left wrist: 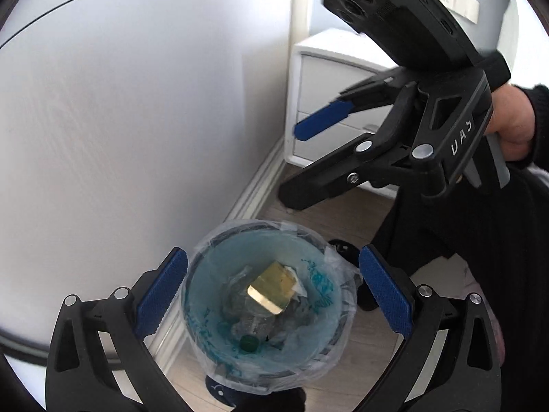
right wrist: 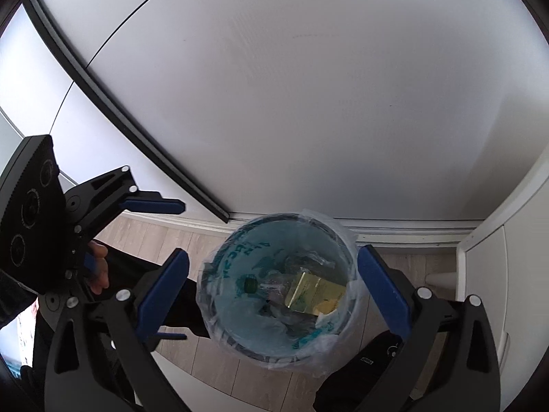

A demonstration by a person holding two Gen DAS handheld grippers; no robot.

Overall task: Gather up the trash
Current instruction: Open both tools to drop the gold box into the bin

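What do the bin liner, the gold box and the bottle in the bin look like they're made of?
Liner: thin clear plastic film, seemingly; it crinkles over the bin rim and carries teal print.
Gold box: probably glossy or foil-faced cardboard; flat faces, sharp edges, bright sheen.
Bottle: likely clear plastic, crumpled, with a green cap.

The trash bin (left wrist: 266,309) stands open-topped on the floor (right wrist: 171,240), its mouth unobstructed from above. A wall (left wrist: 137,120) with baseboard closes in just behind it, and a white cabinet (right wrist: 507,257) stands near one side, narrowing side access.
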